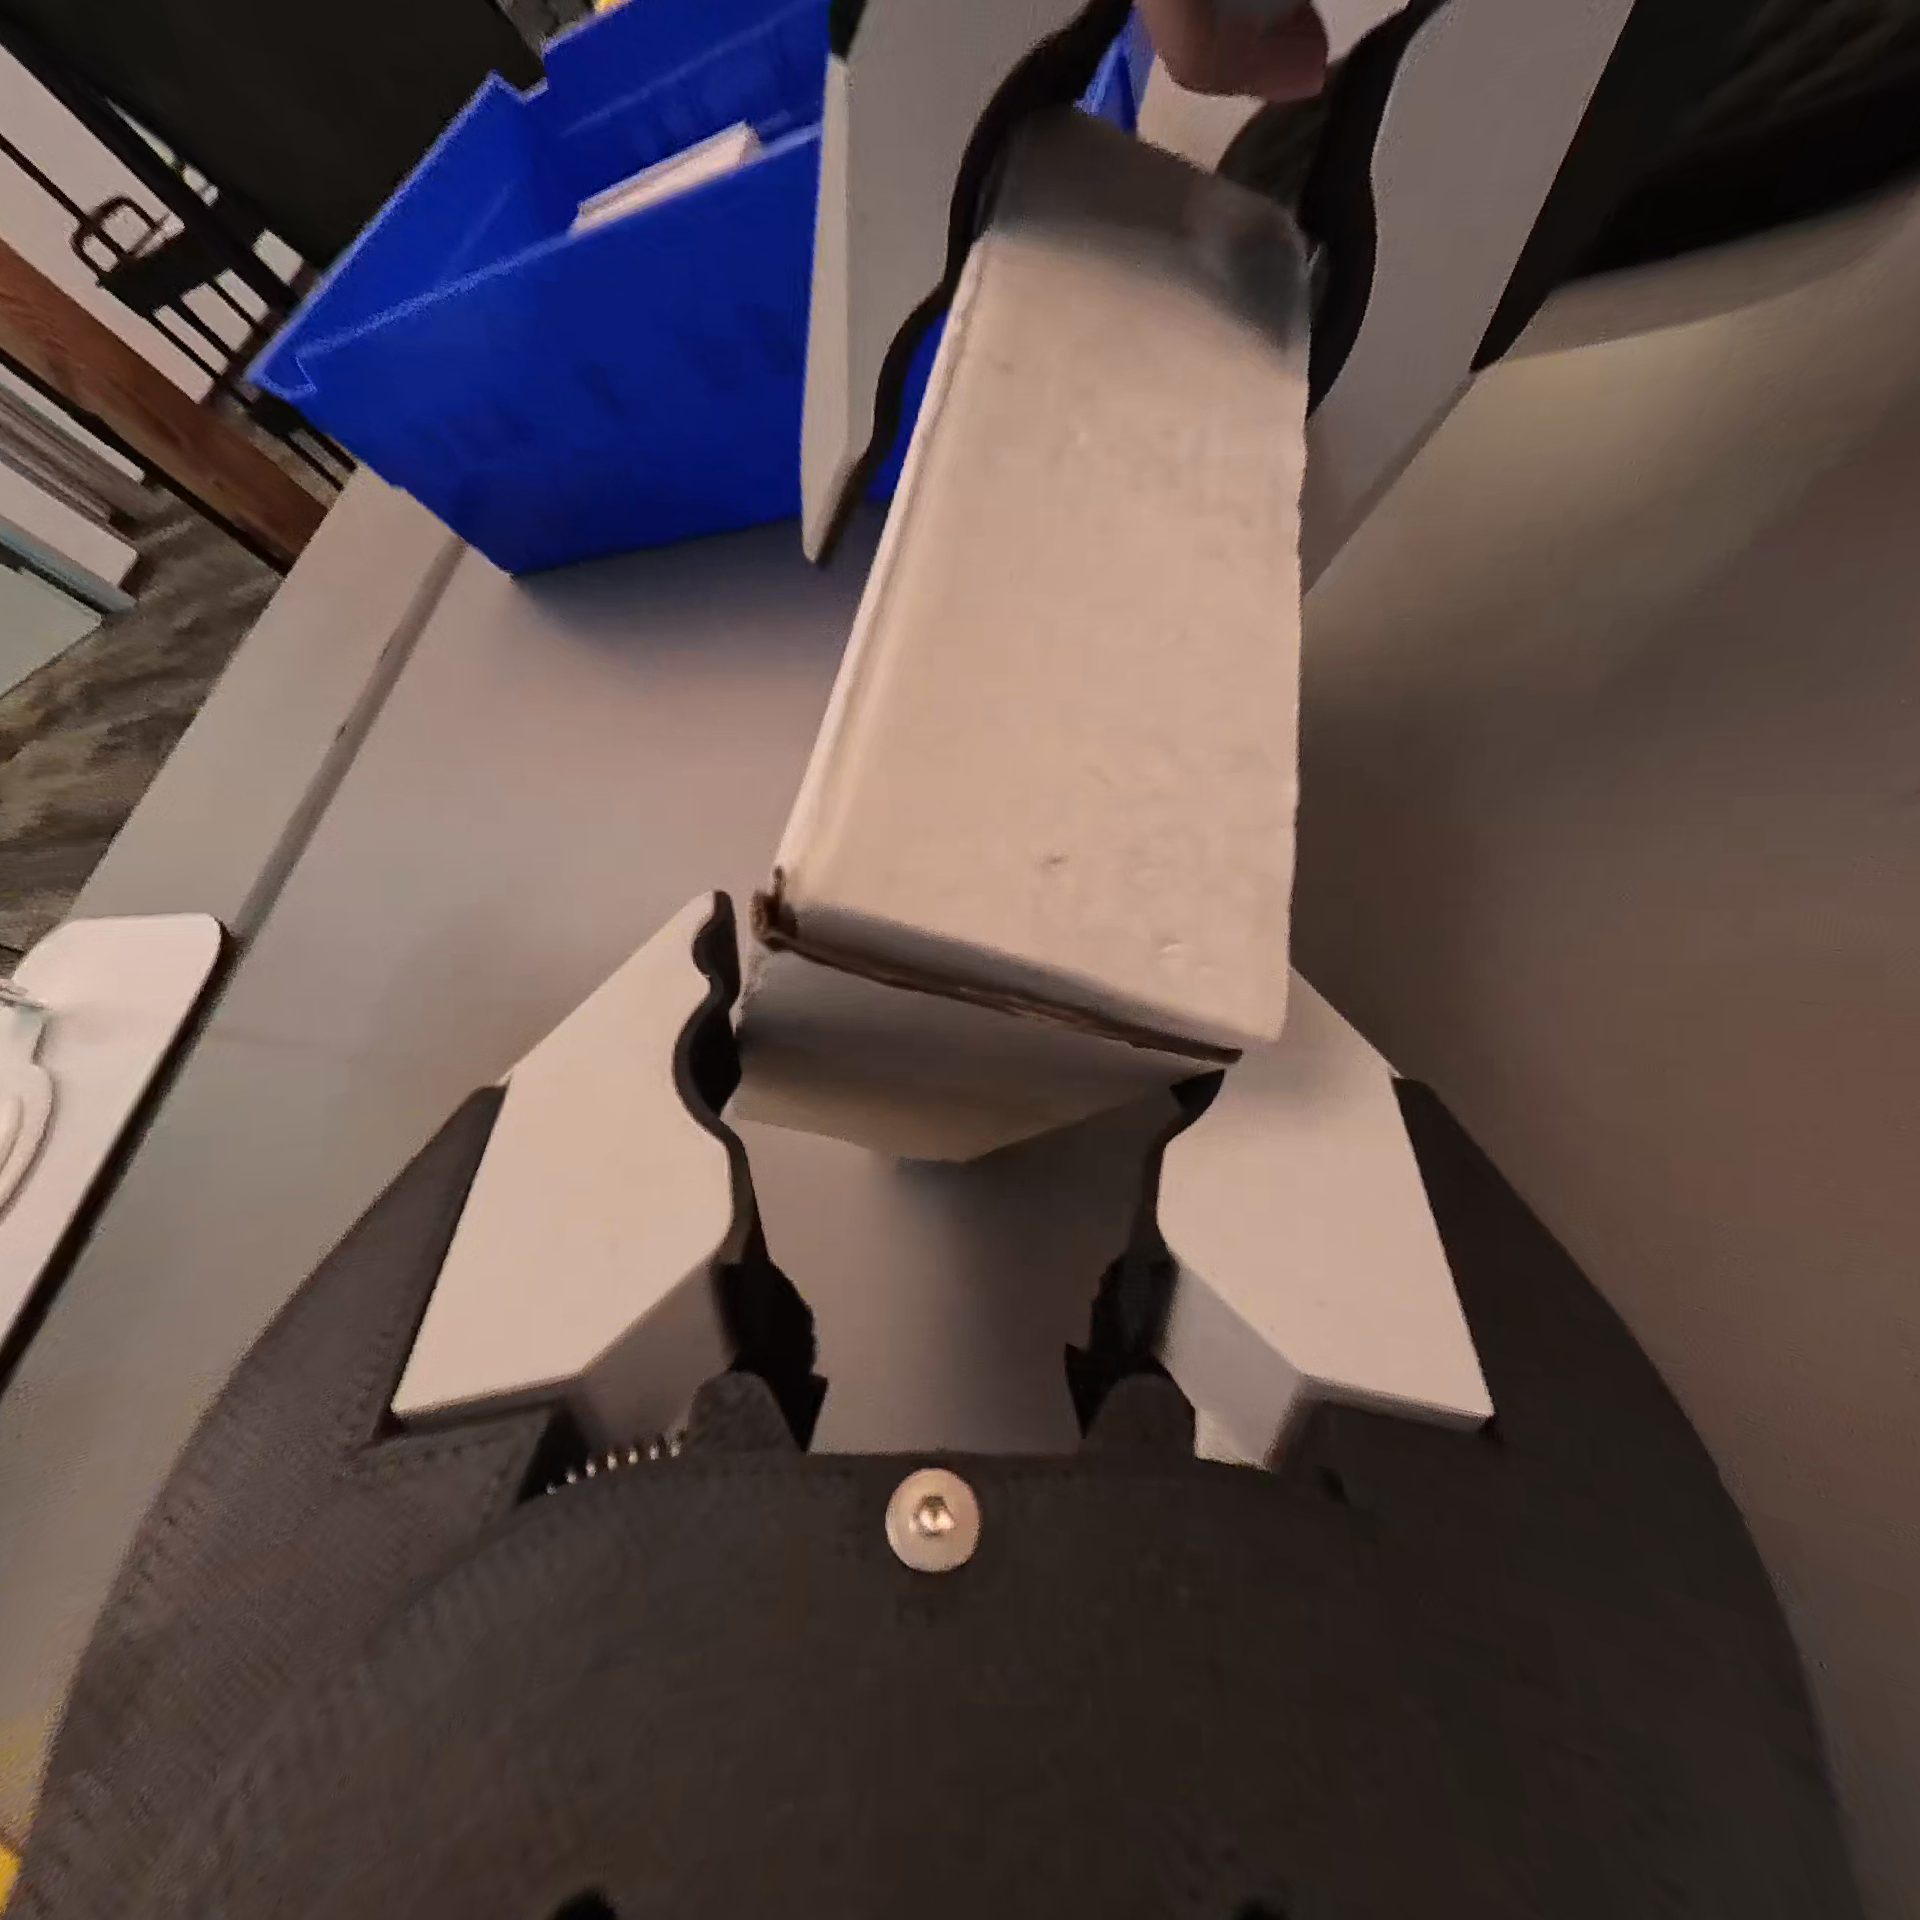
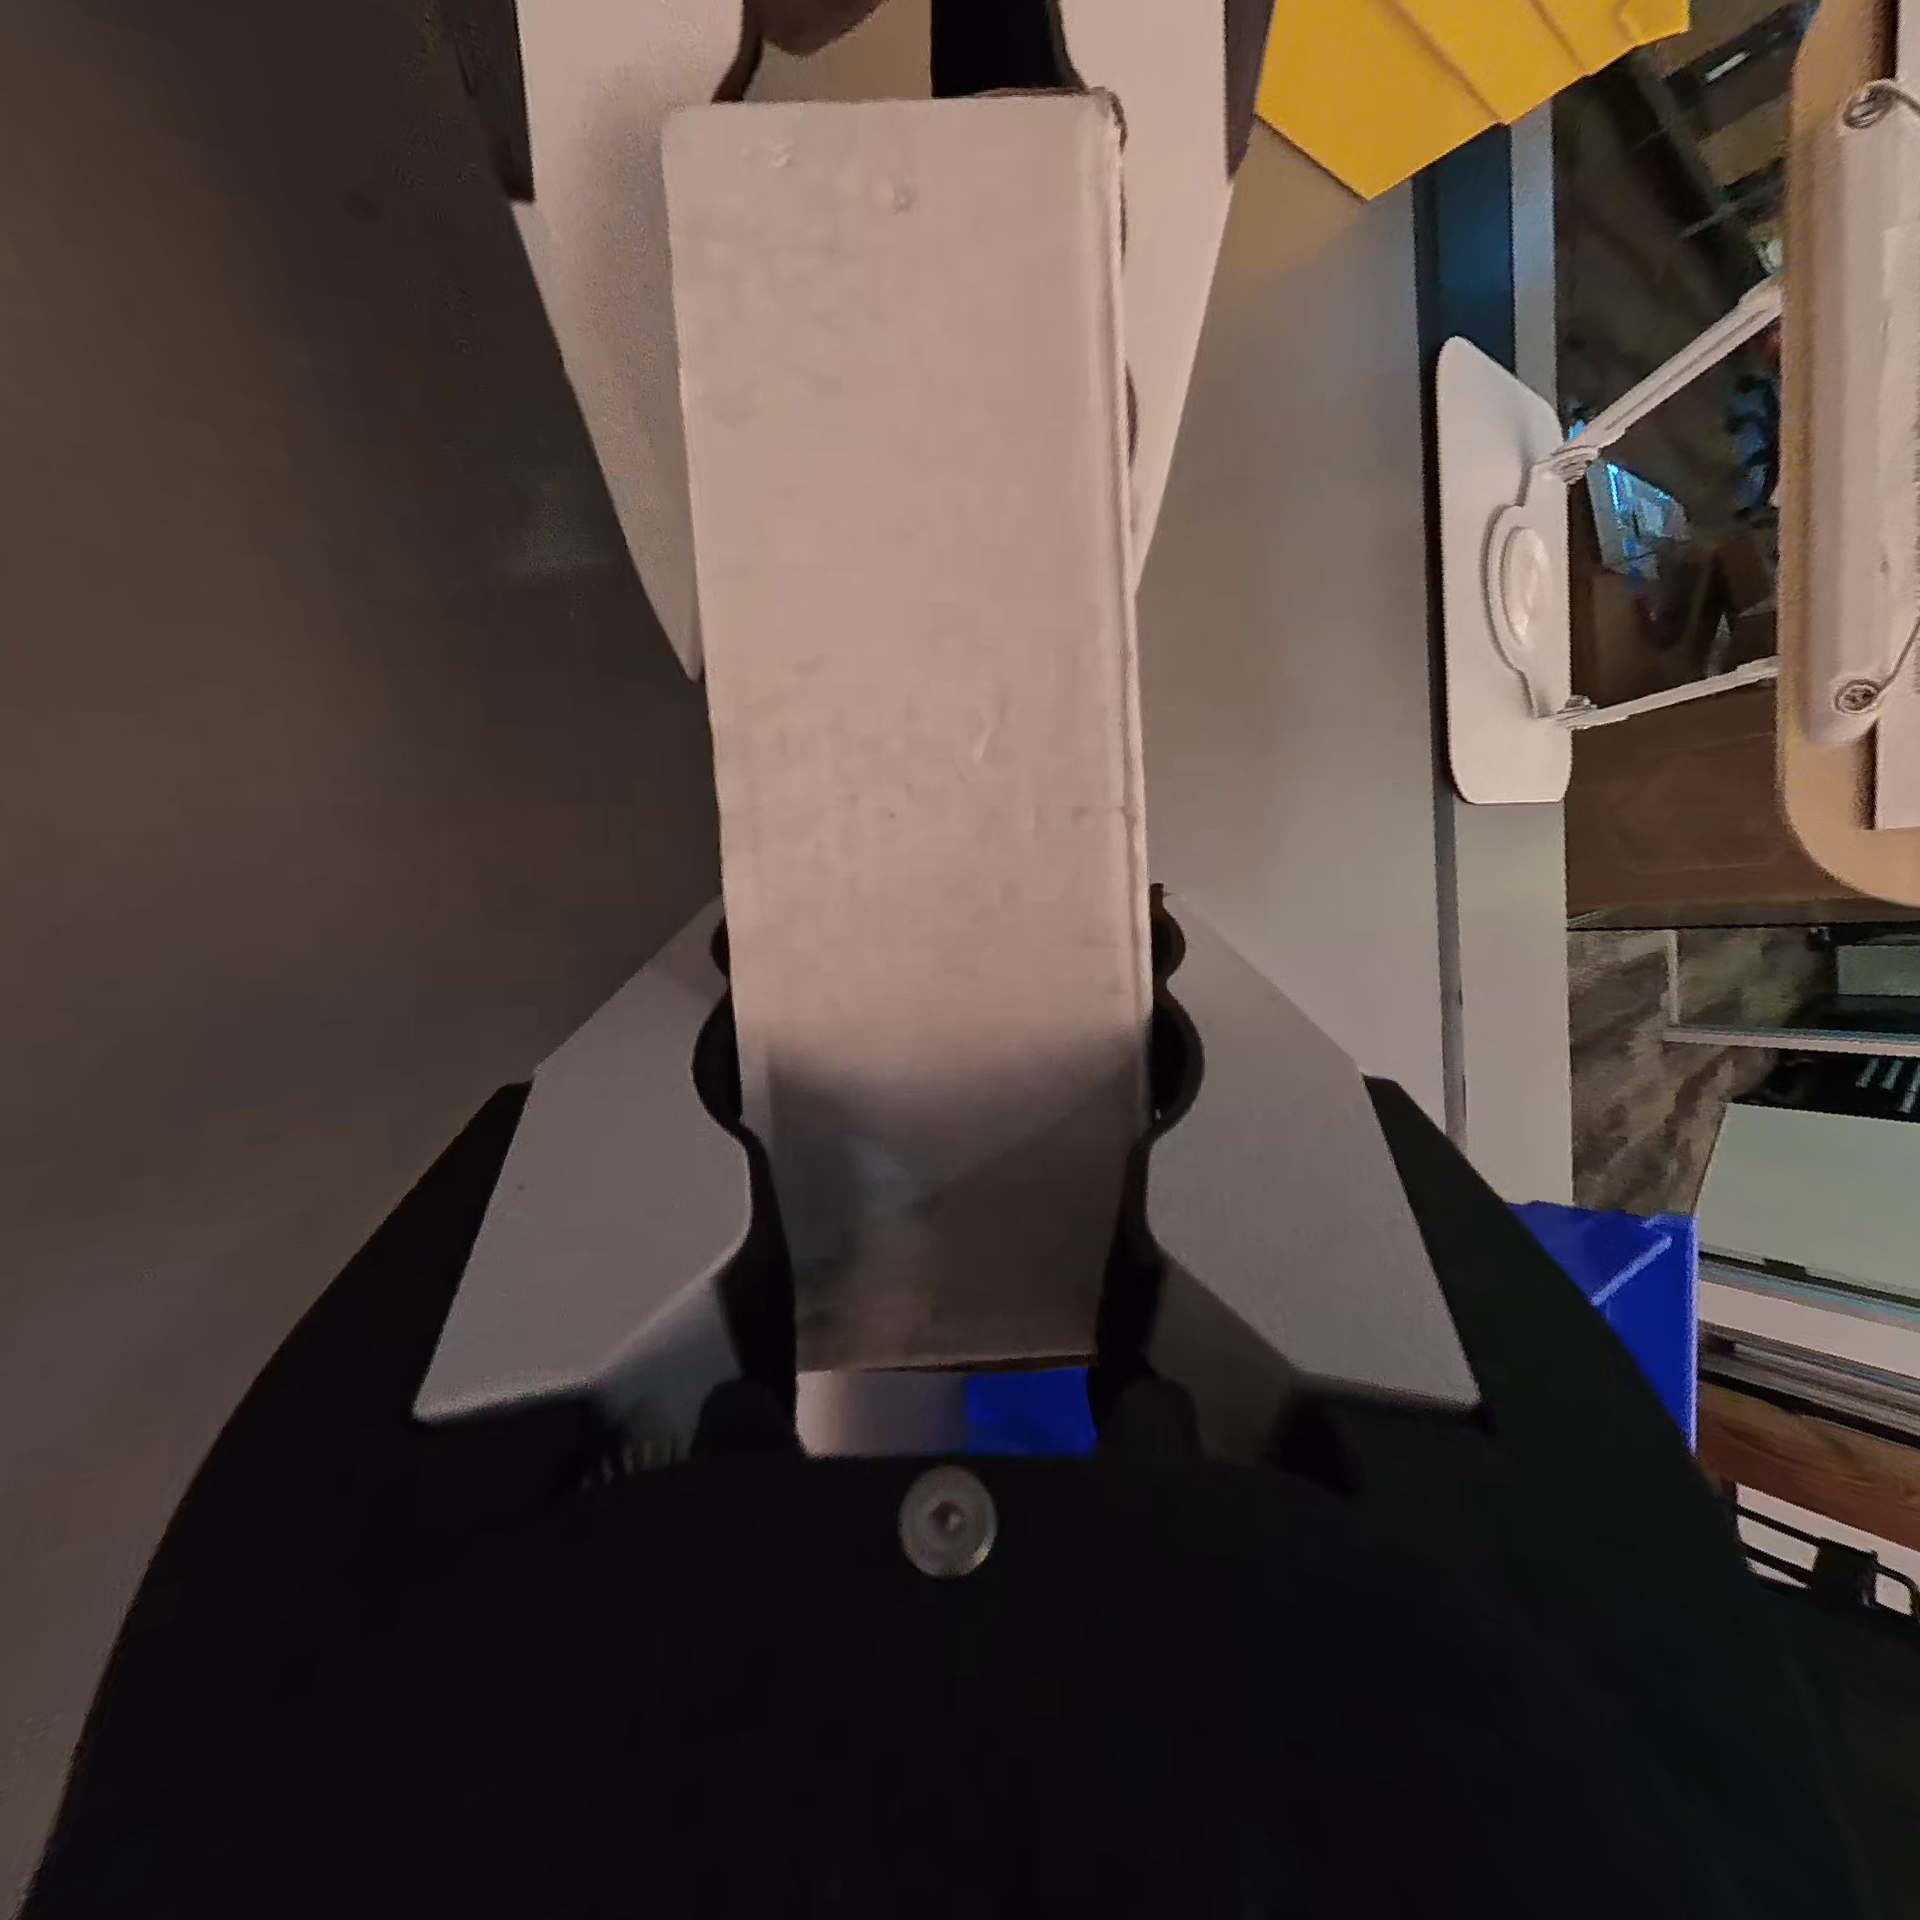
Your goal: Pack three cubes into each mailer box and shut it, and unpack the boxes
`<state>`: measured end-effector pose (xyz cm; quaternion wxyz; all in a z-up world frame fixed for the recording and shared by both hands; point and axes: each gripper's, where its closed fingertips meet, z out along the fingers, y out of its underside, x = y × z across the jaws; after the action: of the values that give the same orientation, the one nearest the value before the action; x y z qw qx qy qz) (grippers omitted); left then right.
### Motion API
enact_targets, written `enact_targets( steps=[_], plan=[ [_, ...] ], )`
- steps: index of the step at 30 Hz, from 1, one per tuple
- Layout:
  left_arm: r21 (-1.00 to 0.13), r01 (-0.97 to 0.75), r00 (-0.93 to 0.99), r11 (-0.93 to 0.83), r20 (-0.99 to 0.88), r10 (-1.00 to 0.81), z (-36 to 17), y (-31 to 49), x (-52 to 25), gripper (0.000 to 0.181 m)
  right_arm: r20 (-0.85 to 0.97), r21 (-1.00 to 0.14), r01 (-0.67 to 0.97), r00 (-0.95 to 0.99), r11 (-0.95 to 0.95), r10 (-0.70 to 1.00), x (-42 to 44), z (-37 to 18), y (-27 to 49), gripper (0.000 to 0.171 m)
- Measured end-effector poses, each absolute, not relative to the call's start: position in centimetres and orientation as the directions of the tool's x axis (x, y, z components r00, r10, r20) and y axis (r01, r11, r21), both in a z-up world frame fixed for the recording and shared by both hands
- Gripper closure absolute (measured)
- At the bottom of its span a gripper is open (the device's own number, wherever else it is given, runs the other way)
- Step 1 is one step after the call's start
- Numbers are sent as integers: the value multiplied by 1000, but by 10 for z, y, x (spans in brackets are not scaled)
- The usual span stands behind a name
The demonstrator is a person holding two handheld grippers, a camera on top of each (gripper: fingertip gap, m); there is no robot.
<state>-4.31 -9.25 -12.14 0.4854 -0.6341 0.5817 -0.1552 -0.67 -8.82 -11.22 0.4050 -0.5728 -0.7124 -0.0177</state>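
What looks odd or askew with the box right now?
The box hangs in the air between both grippers, tilted, not flat on the table. Its near end sits skewed in the left gripper, one corner seam gaping slightly. No spill.

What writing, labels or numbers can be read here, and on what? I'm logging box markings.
None can be read. The white box shows bare faces in both views. The blue bin and yellow bin show no print. Background shelves at the right are too blurred to tell.
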Motion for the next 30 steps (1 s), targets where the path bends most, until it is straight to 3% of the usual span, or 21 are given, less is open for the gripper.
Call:
enact_targets(
  steps=[3, 5, 7, 11, 14, 18, 21, 30],
  plan=[
    [-765, -627, 288, 148, -404, -868, -126, -92, -48, 100, 624, -418, 833, -26, 362, 781, -9, -112, -87, 94],
    [-757, -634, 289, 157, -420, -860, -126, -94, -48, 101, 671, -419, 830, 10, 368, 741, -13, -101, -89, 79],
    [-771, -621, 292, 140, -393, -872, -126, -97, -49, 101, 768, -398, 804, 29, 442, 640, -21, -81, -99, 86],
    [-793, -602, 303, 92, -333, -893, -125, -100, -53, 101, 901, -249, 782, -28, 572, 432, -35, -77, -124, 118],
    [-786, -610, 300, 102, -348, -888, -125, -101, -54, 101, 901, -276, 762, -8, 586, 434, -40, -76, -136, 132],
    [-781, -616, 302, 104, -356, -884, -126, -101, -53, 101, 893, -290, 769, 5, 570, 449, -44, -69, -141, 134],
    [-781, -617, 302, 102, -354, -885, -126, -101, -53, 101, 895, -263, 772, -29, 579, 445, -45, -74, -145, 146],
    [-762, -637, 303, 119, -389, -870, -127, -101, -54, 104, 916, -231, 789, -21, 569, 402, -43, -64, -148, 147]
  ],
)
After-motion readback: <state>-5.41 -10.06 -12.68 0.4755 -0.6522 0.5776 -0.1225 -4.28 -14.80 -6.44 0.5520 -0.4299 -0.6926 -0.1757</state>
